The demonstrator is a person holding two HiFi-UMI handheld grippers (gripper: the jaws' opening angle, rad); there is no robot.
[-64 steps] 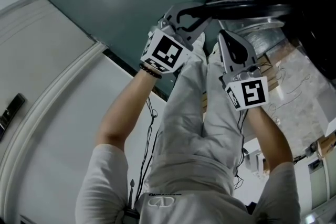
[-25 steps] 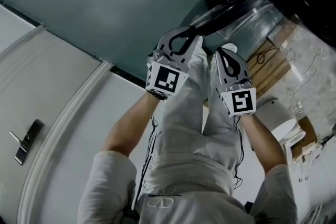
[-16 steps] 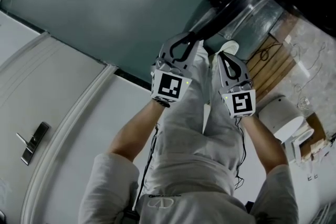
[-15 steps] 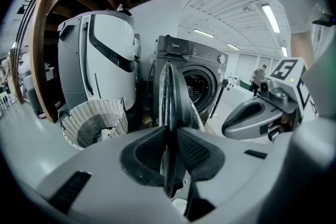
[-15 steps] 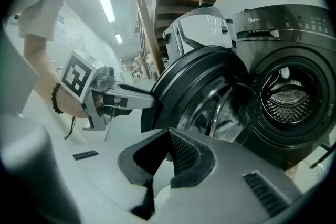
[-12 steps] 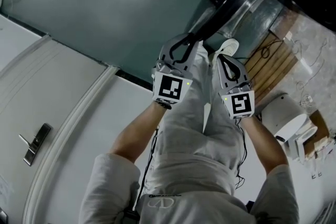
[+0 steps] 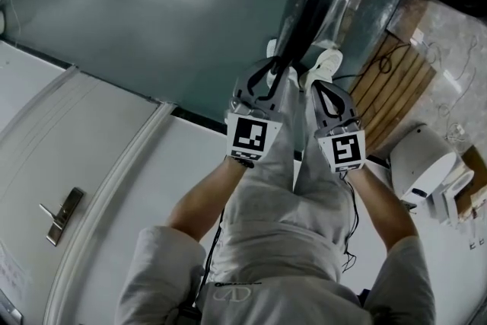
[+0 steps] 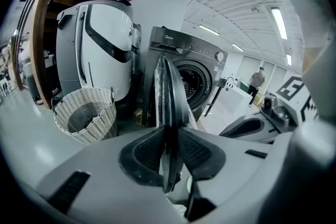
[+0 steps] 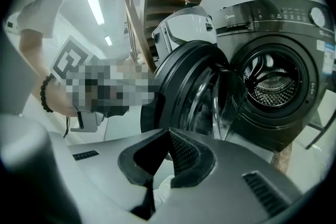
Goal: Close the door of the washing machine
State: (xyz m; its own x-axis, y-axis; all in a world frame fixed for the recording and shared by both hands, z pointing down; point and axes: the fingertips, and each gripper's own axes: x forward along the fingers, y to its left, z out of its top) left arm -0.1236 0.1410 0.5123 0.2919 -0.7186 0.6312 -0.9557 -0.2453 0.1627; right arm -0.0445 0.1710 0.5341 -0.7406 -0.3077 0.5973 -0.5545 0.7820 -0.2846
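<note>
The dark washing machine [image 8: 195,77] stands ahead with its round door [image 7: 303,7] swung out, edge-on to me. My left gripper [image 8: 169,135] has the door's rim [image 8: 166,107] between its pads, which lie against both sides of it. Its jaws have just been opening a little with the rim still between them. In the head view this left gripper [image 7: 268,74] sits at the door's lower edge. My right gripper [image 7: 326,87] hangs beside it, shut and holding nothing. The right gripper [image 9: 167,136] looks at the door's glass bowl [image 9: 210,94] and the drum [image 9: 273,81].
A wicker basket [image 8: 85,117] stands left of the machine, before a tall white appliance [image 8: 100,44]. Wooden slats [image 7: 396,80] and a white device [image 7: 424,164] lie to the right. My own legs [image 7: 281,186] fill the middle, and a white panel with a handle [image 7: 61,213] is at left.
Both grippers have moved together with the door's rim. In the head view the door's edge has turned from slanting to nearly upright, and the basket has slid left.
</note>
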